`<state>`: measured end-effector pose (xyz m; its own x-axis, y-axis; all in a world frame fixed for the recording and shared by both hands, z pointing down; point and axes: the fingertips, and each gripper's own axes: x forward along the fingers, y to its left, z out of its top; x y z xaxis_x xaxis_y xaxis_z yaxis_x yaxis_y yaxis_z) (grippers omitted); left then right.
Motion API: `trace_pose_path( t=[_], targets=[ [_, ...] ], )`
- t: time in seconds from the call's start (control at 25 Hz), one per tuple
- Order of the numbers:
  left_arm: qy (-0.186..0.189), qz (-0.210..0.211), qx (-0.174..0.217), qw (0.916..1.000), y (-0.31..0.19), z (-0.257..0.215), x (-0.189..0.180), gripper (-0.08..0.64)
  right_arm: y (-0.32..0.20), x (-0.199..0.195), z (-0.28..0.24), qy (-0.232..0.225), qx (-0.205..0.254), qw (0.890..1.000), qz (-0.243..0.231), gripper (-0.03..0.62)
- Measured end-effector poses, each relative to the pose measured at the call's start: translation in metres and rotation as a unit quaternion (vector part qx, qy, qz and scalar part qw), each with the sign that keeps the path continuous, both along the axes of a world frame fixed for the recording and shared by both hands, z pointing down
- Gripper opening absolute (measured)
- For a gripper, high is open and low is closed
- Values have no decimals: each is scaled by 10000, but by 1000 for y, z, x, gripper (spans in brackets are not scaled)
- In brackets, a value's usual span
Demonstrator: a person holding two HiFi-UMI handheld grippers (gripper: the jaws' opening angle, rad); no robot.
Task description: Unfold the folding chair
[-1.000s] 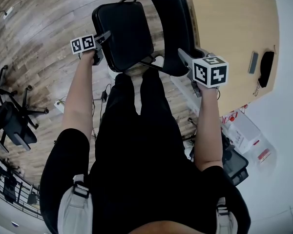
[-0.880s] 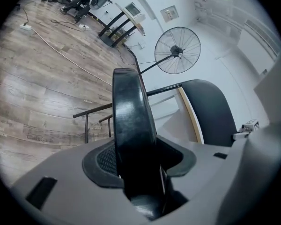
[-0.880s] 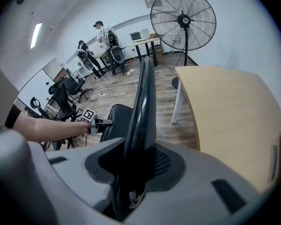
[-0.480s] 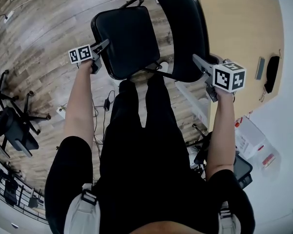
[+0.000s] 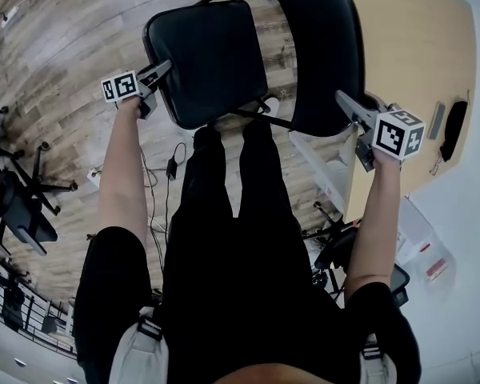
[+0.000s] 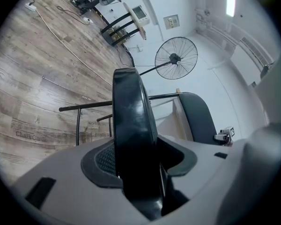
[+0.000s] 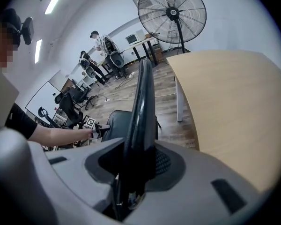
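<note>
Floor (image 5: 56, 46): wood planks, beneath everything.
Table (image 5: 408, 46): pale wood top, just right of the chair.
Folding chair (image 5: 208, 54): in front of the person's legs, between both grippers; seat swung well away from backrest (image 5: 316, 54).
Right gripper (image 5: 344, 102): jaws narrow, clamped on the backrest's near edge.
Left gripper (image 5: 162, 72): seat's edge between the jaws, which are opening; a gap shows at one pad.

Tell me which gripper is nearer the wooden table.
Right. The right gripper, shut on the chair backrest, is beside the wooden table; the left gripper, jaws opening around the seat edge, is across the chair from it.
</note>
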<state>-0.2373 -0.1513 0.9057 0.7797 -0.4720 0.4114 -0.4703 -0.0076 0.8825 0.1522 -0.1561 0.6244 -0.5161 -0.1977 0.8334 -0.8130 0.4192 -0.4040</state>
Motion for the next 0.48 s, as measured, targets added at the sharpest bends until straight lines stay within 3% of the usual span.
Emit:
trace_pose_path(
  t=[0.48],
  targets=[
    [394, 103, 6, 9992, 14, 44, -35, 224, 4, -7, 27, -266, -27, 9996, -12, 113]
  ],
)
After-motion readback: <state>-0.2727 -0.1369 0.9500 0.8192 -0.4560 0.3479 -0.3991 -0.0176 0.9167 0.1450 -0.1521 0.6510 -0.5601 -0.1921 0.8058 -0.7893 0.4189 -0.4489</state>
